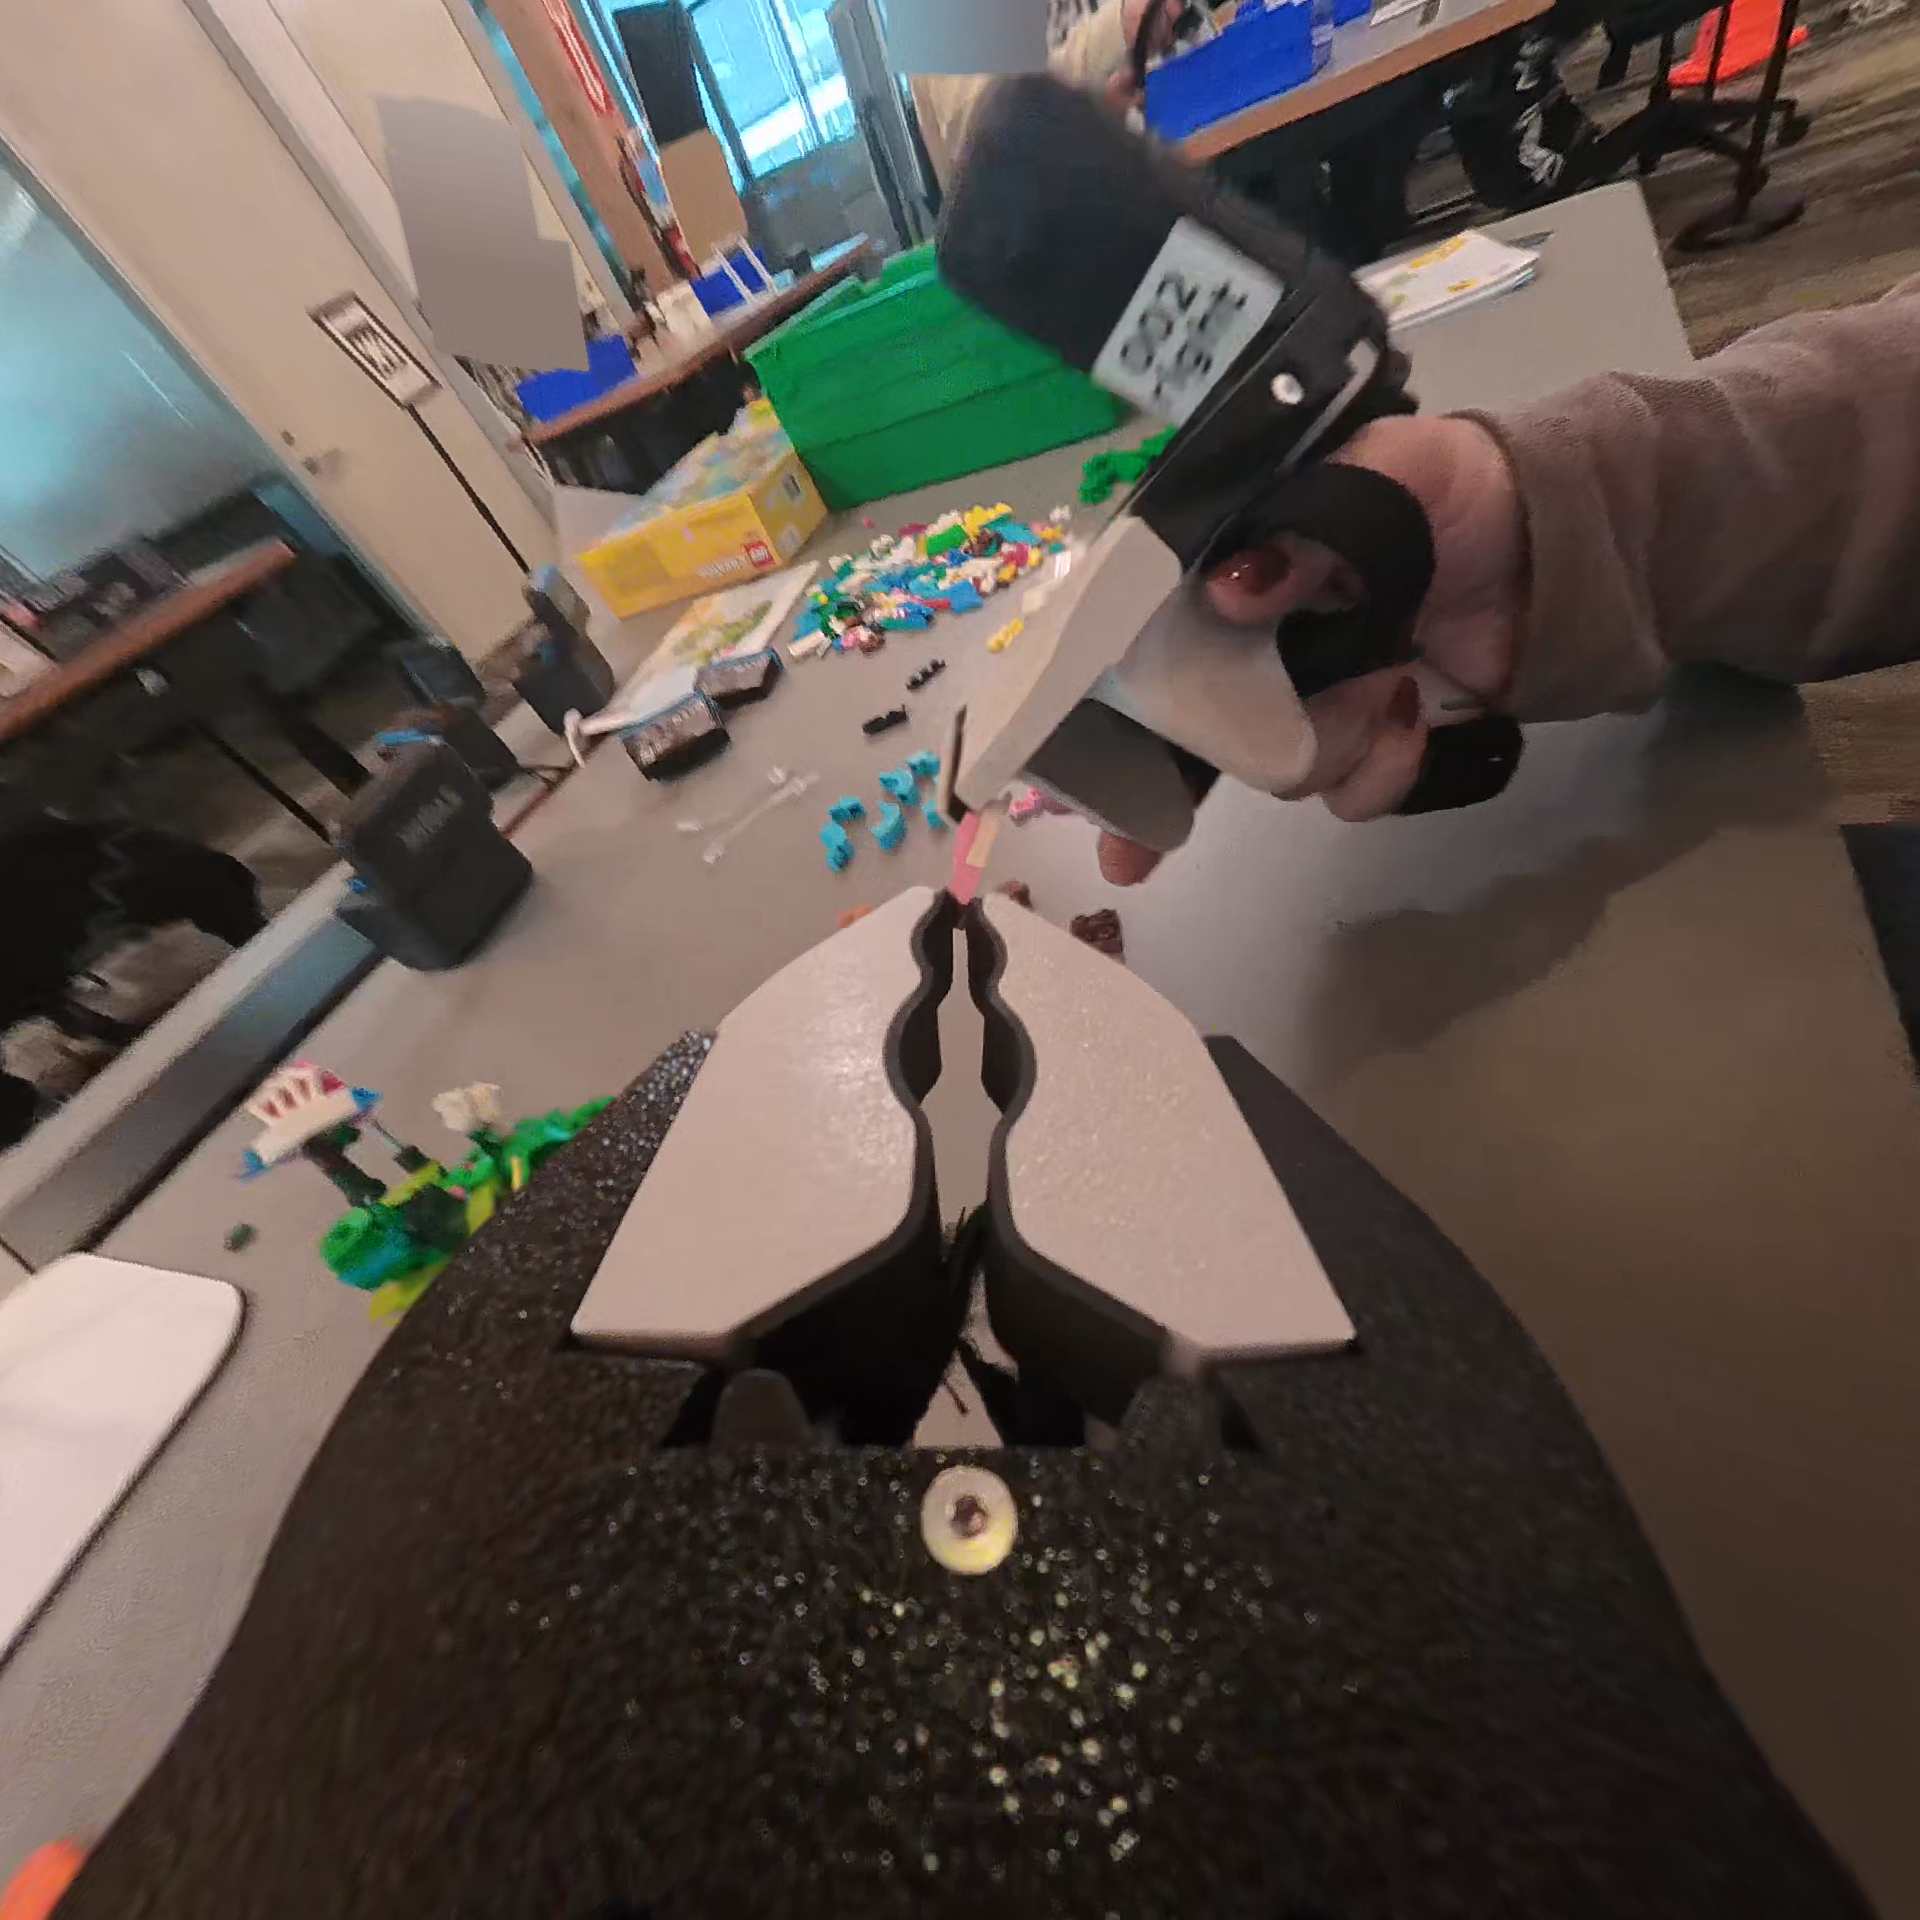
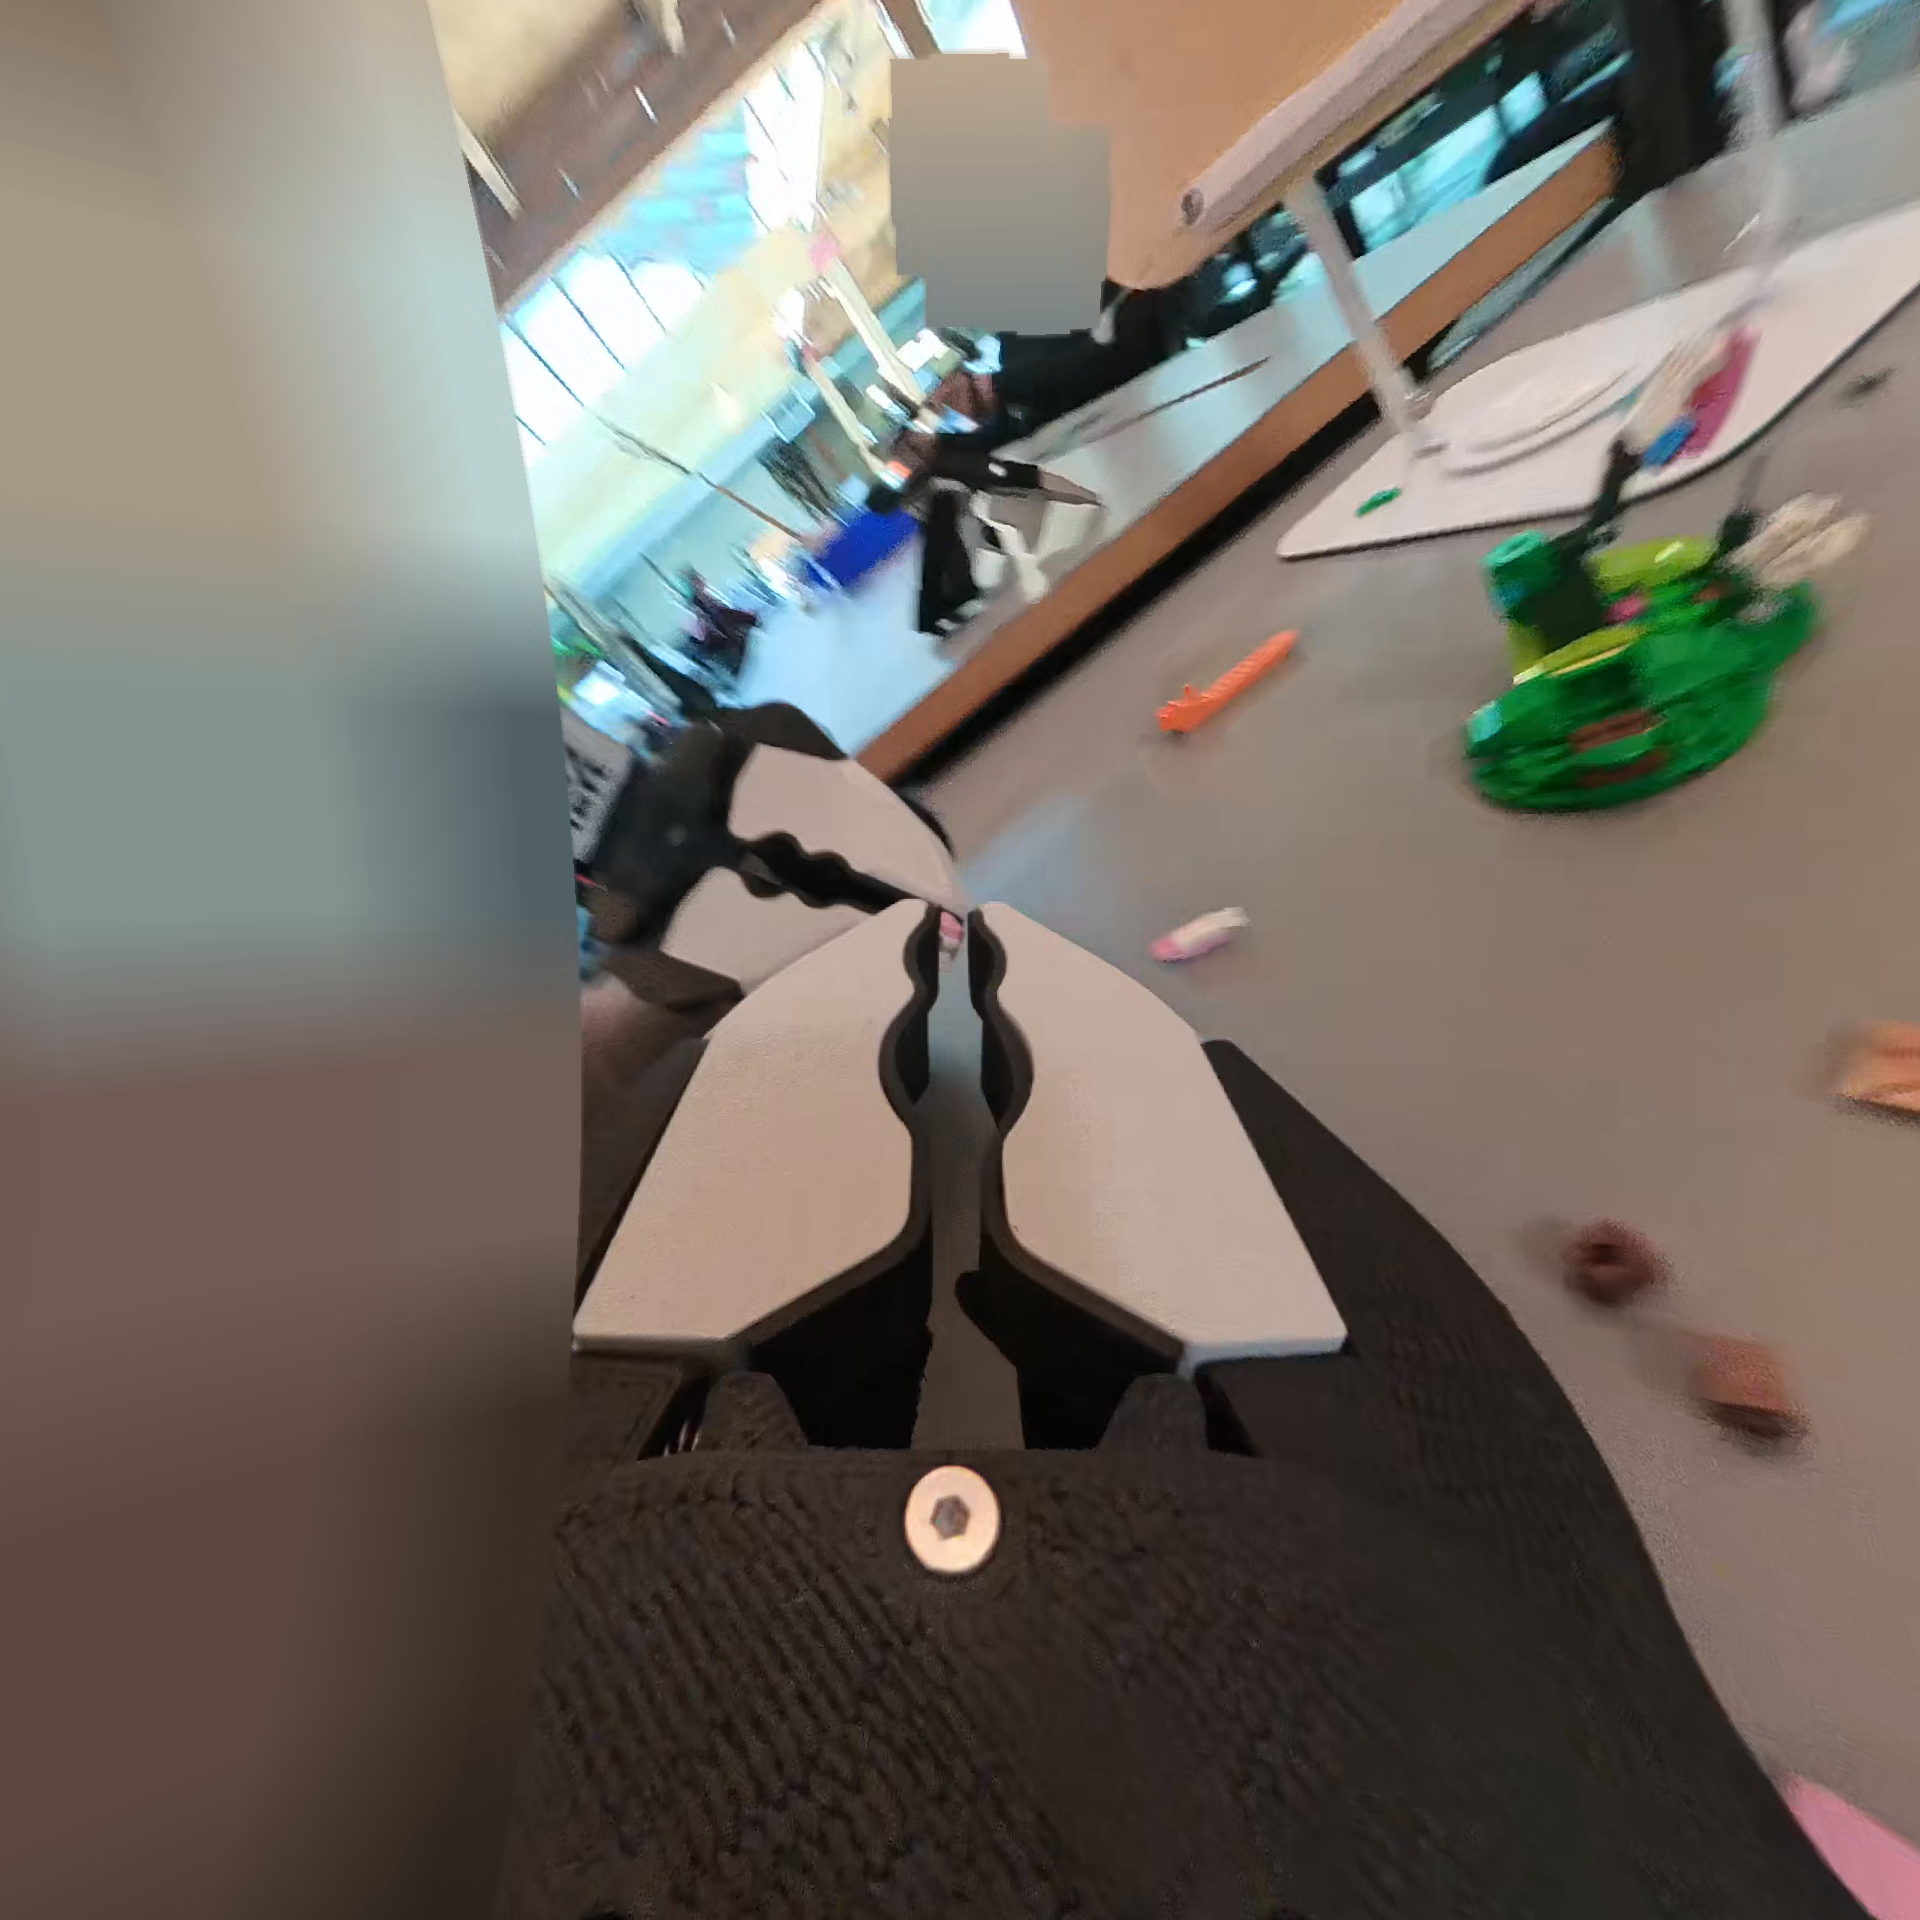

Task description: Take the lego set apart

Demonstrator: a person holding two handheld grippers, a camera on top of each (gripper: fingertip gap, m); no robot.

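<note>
Two grippers, left gripper [image 1: 961,912] and right gripper [image 1: 971,805], meet tip to tip above the grey table [image 1: 1455,1091], fingers of both closed on one small pink piece [image 1: 968,868].

A grey surface [image 1: 1455,1195] carries everything. On it lie a heap of loose coloured bricks [image 1: 935,577], a cluster of light-blue pieces [image 1: 878,810], a yellow box [image 1: 707,535] beside stacked green bins [image 1: 925,374], and an instruction booklet [image 1: 1449,275] at the far end. A green lego build [image 2: 1631,665] stands near a white mat [image 2: 1662,395] (its details blur), with an orange piece [image 2: 1226,686], a small pink piece [image 2: 1200,935] and brown bits [image 2: 1610,1259] scattered around.
</note>
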